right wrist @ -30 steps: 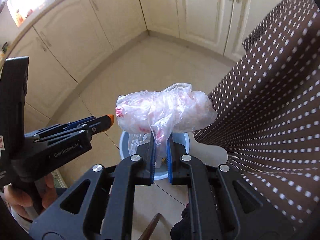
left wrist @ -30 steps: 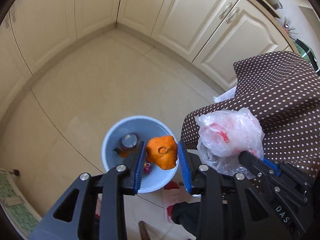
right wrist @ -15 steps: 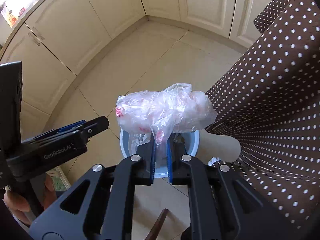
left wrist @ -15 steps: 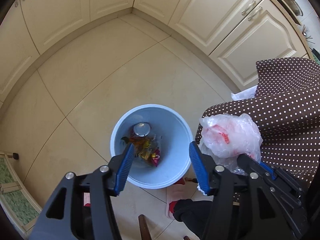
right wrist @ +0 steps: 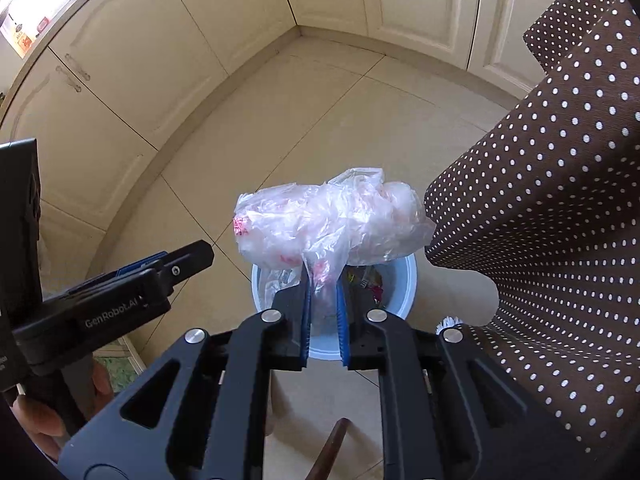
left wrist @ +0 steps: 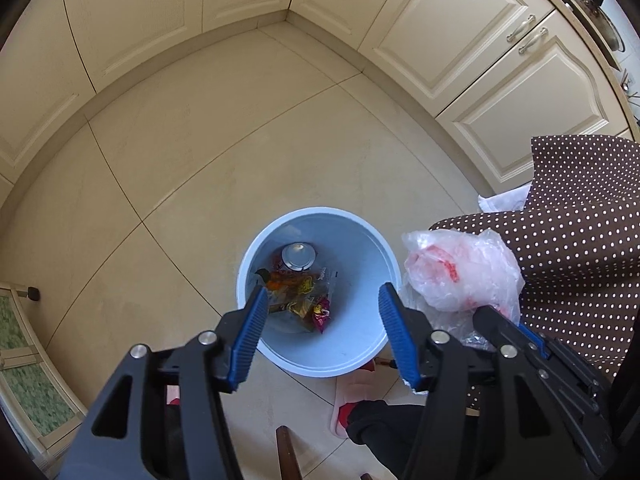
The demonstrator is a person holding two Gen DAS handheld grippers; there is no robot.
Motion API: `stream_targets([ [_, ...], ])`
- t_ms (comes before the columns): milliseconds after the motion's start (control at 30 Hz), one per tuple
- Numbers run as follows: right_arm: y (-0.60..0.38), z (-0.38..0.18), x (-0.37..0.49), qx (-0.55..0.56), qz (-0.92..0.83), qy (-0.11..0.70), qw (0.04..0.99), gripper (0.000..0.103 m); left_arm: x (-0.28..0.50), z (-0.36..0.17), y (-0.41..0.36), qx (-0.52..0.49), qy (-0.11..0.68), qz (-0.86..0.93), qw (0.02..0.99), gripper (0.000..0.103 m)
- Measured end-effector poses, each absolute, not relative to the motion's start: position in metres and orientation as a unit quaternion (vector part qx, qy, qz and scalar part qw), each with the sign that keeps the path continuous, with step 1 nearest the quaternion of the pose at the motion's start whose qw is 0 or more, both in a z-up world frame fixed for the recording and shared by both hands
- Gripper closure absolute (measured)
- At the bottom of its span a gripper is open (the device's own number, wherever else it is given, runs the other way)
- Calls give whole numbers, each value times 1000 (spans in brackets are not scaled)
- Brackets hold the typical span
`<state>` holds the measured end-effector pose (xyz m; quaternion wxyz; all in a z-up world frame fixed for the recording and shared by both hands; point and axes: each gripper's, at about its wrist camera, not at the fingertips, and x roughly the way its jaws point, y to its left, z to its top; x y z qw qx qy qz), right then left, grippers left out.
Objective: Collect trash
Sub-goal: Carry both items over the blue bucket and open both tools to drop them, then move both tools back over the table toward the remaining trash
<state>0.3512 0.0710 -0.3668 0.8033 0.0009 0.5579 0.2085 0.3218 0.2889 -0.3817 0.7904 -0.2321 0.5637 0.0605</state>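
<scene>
Two grippers, one bin, one bag.

Left gripper (left wrist: 322, 304): released, nothing between the blue ribbed pads, jaws just been opening and now spread about as wide as the bin's mouth. Poised straight above the bin (left wrist: 372, 344).

Right gripper (right wrist: 322, 292): clenched on the plastic bag (right wrist: 332, 218), pinching a twisted neck of film between the blue pads (right wrist: 306, 312), with a slight gap showing. Held above the bin's right side, just beside the left gripper.

Bag: thin crinkled translucent film, whitish with red print patches, bunched into a lumpy roll lying crosswise over the pads. Not in the bin; from the right wrist view it hangs over the bin's far rim, from the left wrist view it sits off the bin's right edge.

Bin: round, pale blue, smooth plastic, tapering to the bottom, standing on glossy beige floor tiles (left wrist: 224, 160). Inside at the bottom: one round silver-topped can (left wrist: 298, 256), plus a tangle of crumpled wrappers (left wrist: 304, 300) in orange, yellow and magenta; exact count not readable.

Right of the bin: brown cloth with white polka dots (left wrist: 580, 248), draped in folds, edge hanging close to the bin. Behind the bin: cream panelled cabinet doors (left wrist: 448, 32) meeting in a corner.
</scene>
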Motion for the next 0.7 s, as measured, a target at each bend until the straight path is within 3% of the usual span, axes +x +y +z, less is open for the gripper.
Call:
stream_targets([
  [267,79,-375,357,0,207,559,803,84,320,-382,295,-243,562,65,788,46],
  [700,74,-353,352,-4,203,550,810,84,313,-374,289,-236,557,61,794,46],
])
